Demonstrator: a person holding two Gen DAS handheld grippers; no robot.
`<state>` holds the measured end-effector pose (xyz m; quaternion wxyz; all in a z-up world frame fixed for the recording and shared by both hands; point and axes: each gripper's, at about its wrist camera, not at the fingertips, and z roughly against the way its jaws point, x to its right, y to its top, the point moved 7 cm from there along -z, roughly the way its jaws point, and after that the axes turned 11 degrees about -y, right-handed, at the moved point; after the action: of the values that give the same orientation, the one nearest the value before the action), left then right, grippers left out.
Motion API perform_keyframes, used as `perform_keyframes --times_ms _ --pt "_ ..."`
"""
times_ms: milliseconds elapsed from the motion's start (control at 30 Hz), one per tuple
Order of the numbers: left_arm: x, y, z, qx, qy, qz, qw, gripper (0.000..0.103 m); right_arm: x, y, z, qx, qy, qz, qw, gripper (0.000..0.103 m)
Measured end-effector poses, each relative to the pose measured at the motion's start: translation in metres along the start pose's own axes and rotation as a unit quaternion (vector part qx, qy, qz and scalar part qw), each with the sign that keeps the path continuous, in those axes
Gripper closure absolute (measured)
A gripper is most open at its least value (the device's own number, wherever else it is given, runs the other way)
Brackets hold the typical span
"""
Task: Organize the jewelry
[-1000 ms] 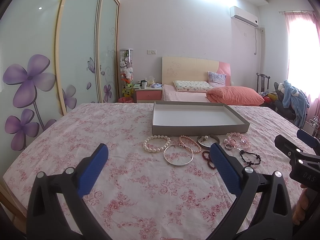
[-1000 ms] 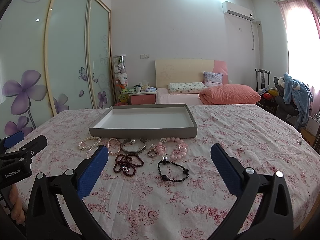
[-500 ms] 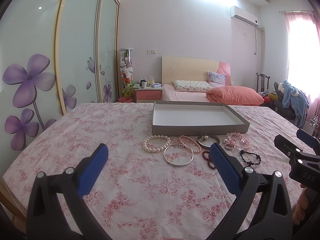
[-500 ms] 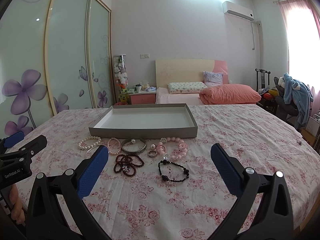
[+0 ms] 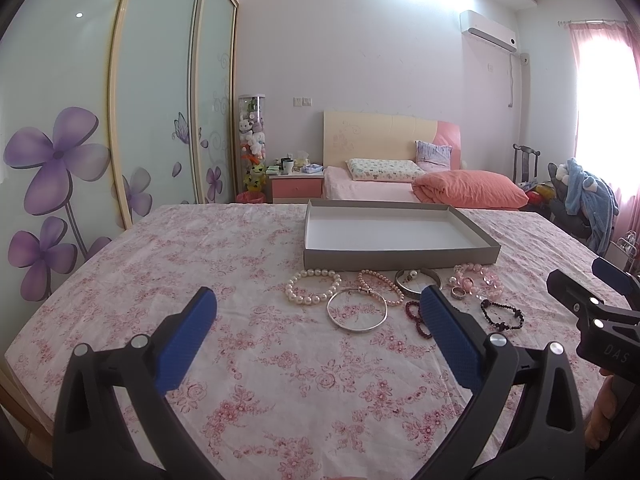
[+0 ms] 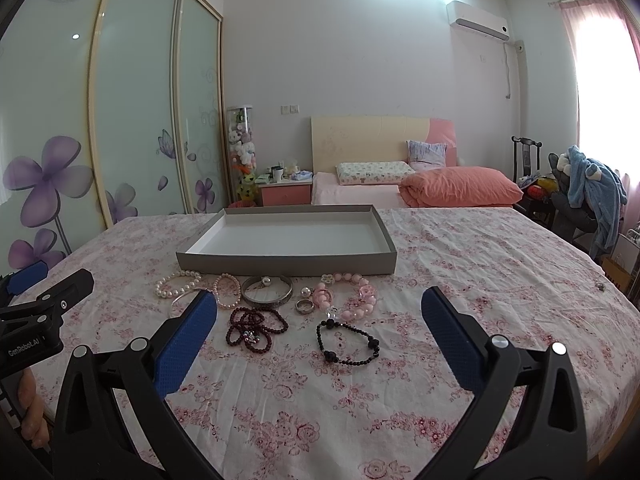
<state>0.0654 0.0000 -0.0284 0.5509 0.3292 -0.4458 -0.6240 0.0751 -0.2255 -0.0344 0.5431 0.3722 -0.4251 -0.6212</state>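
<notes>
A shallow grey tray (image 5: pixel 400 258) (image 6: pixel 288 267) with a white inside lies on the flowered cloth, and nothing is in it. In front of it lies a row of jewelry: a white pearl bracelet (image 5: pixel 313 291) (image 6: pixel 178 285), a thin silver bangle (image 5: pixel 357 311), a pink bead bracelet (image 6: pixel 227 290), a wide silver bangle (image 6: pixel 267 291), a dark red bead strand (image 6: pixel 256 328), a ring (image 6: pixel 305 306), a pink chunky bracelet (image 6: pixel 352 292) and a black bead bracelet (image 6: pixel 347 342). My left gripper (image 5: pixel 318 312) and right gripper (image 6: pixel 320 312) hover open, short of the jewelry, holding nothing.
The cloth-covered table (image 5: pixel 160 280) ends at a left edge beside sliding wardrobe doors (image 5: pixel 120 100). A bed with a pink quilt (image 6: pixel 460 188) stands behind. A chair with blue clothing (image 6: pixel 592 196) stands at the right. A hand (image 6: pixel 30 408) holds the left gripper's handle.
</notes>
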Motion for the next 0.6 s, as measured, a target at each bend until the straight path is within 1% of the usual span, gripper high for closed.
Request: perform_keyframes --times_ms 67,167,300,400,467,533,600 --pt "0.001 0.000 -0.005 -0.004 0.001 0.000 1.0000 0.004 -0.002 -0.003 -0.002 -0.006 -0.001 0.001 1.000 0.002" --pt "0.001 0.000 -0.011 -0.011 0.001 0.001 0.9999 0.004 -0.001 -0.009 -0.018 -0.026 -0.007 0.005 1.000 0.002" --pt "-0.004 -0.003 -0.023 -0.028 -0.002 0.003 0.9996 0.004 0.001 -0.019 -0.040 -0.069 -0.006 0.004 0.998 0.002" --pt "-0.007 -0.004 -0.034 -0.048 -0.002 0.005 0.9988 0.004 0.004 -0.026 -0.057 -0.114 -0.003 0.006 0.993 0.014" --pt "-0.009 -0.006 -0.043 -0.066 -0.004 0.008 0.9978 0.004 0.008 -0.031 -0.068 -0.143 -0.009 0.010 0.990 0.025" --pt "-0.012 -0.008 -0.054 -0.087 -0.007 0.013 0.9961 0.004 0.013 -0.035 -0.078 -0.165 -0.020 0.011 0.986 0.032" --pt "-0.015 -0.011 -0.064 -0.110 -0.009 0.017 0.9938 0.004 0.018 -0.039 -0.087 -0.185 -0.034 0.015 0.982 0.036"
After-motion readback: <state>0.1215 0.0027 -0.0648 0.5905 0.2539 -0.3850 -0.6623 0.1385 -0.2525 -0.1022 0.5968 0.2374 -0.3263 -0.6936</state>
